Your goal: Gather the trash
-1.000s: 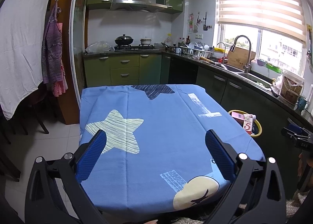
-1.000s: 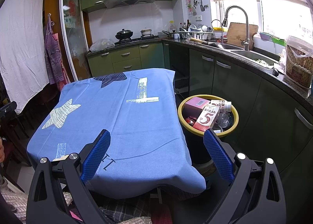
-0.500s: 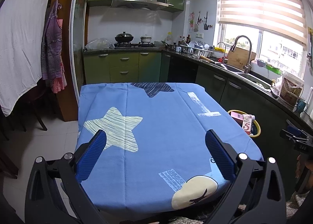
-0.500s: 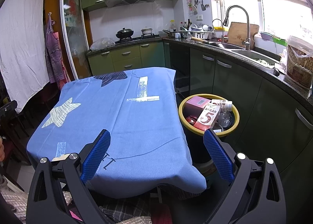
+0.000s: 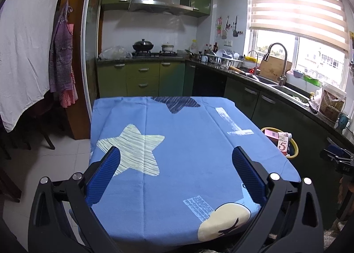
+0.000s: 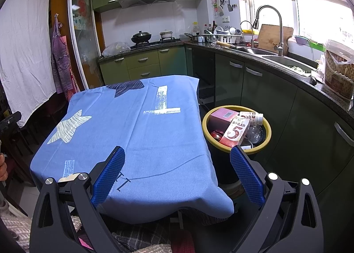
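A yellow-rimmed bin (image 6: 236, 108) stands on the floor right of the table and holds a pink box (image 6: 223, 116), a red-and-white carton marked 5 (image 6: 236, 132) and a white bottle (image 6: 253, 117). The same bin (image 5: 295, 149) shows at the table's right edge in the left wrist view. My left gripper (image 5: 176, 156) hangs open over the near end of the blue tablecloth (image 5: 177, 153), nothing between its fingers. My right gripper (image 6: 177, 156) is open too, above the table's near right corner, left of the bin. No loose trash lies on the cloth.
Dark green cabinets (image 6: 265, 89) and a counter with a sink (image 6: 281, 59) run along the right, close behind the bin. A stove with pots (image 5: 152, 50) is at the back. A white sheet (image 5: 22, 43) and an apron (image 5: 63, 58) hang at the left. Chairs (image 5: 33, 129) stand there.
Both views have drifted only slightly; the left gripper has risen a little over the table. Both grippers stay open and empty, and the bin's contents are the same.
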The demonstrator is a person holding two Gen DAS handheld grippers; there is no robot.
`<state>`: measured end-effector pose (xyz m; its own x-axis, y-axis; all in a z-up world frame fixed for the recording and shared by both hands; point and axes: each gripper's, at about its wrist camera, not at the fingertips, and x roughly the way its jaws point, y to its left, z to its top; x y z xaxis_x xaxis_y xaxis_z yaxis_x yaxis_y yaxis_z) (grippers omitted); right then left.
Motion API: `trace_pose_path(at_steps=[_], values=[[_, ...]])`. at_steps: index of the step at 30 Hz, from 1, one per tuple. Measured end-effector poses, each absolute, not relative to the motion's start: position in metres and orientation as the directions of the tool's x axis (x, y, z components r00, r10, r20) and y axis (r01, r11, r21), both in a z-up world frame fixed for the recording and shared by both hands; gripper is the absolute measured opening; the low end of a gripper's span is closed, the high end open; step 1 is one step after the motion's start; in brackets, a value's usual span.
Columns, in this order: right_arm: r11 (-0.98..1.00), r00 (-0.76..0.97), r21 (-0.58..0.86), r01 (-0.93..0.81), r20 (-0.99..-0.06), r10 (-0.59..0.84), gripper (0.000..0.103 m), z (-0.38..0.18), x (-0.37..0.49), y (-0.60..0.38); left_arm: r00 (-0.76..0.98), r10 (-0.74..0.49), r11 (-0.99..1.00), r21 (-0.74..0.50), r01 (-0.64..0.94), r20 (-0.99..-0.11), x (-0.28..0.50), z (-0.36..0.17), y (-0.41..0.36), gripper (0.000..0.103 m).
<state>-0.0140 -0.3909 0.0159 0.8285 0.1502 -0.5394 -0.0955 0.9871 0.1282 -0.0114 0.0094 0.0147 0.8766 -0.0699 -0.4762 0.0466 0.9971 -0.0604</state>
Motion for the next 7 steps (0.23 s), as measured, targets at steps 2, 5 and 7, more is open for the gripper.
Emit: trace_pose_path(at_steps=[2, 5, 7], values=[[0.987, 0.827, 0.129, -0.096, -0.541, 0.151, 0.095, 0.014, -0.013, -0.39, 0.859, -0.093, 0.994, -0.09, 0.055, -0.504, -0.006, 0.012, 0.012, 0.096], [0.987, 0.823, 0.131, -0.098, -0.546, 0.154, 0.095, 0.01, -0.012, -0.389, 0.849, -0.107, 0.992, -0.11, 0.058, -0.518, -0.001, 0.008, 0.015, 0.096], [0.987, 0.821, 0.129, -0.098, -0.55, 0.154, 0.095, 0.008, -0.009, -0.391, 0.844, -0.086, 0.995, -0.09, 0.045, -0.529, 0.005, 0.006, 0.015, 0.096]])
